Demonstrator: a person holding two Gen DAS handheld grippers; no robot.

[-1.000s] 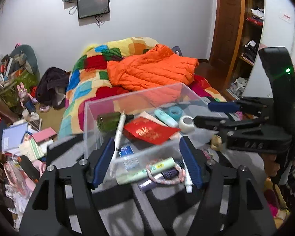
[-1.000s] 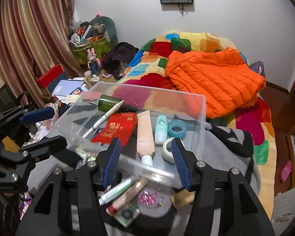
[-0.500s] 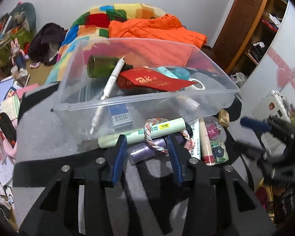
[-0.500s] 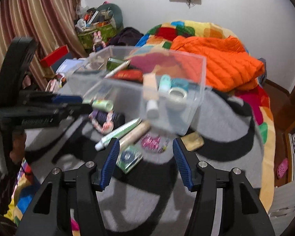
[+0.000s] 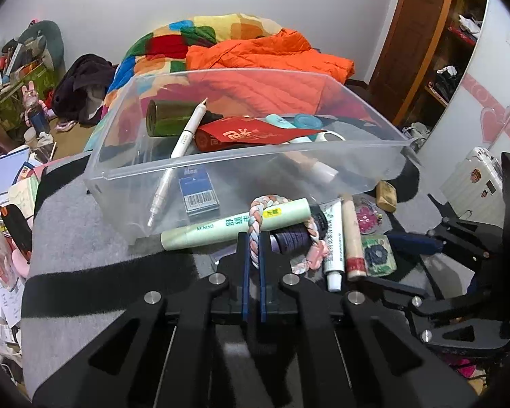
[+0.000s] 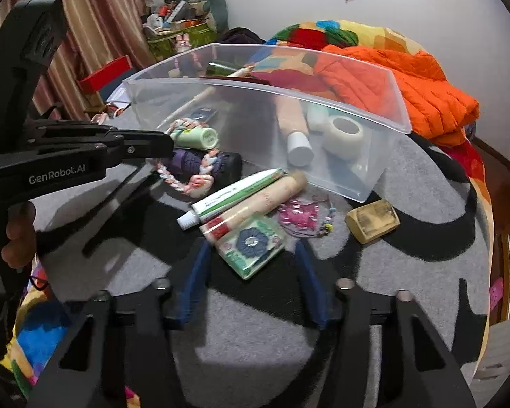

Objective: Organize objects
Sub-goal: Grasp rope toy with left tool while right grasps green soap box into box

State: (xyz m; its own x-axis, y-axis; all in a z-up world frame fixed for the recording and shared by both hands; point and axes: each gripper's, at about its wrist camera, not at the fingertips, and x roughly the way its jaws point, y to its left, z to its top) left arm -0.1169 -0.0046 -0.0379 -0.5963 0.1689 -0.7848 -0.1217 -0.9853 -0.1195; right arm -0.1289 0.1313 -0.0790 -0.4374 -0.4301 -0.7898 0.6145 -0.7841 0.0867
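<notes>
Left gripper (image 5: 252,248) was nearly closed, its blue pads pinching the braided pastel rope ring (image 5: 255,227) where it looped over the pale green MINISO tube (image 5: 234,226) — tube and ring lay on the grey mat (image 5: 85,238) just in front of the clear plastic bin (image 5: 241,166). Right gripper (image 6: 253,265) stood wide, holding nothing, fingers either side of the green packet (image 6: 253,244); a white-capped tube (image 6: 234,199) and a beige tube (image 6: 255,209) lay side by side just beyond it. Bin contents: a white pen (image 5: 180,149), a dark green bottle (image 5: 168,117), a red envelope (image 5: 255,132), a tape roll (image 6: 346,132) and a blue card (image 5: 199,187) — all loose on its floor.
</notes>
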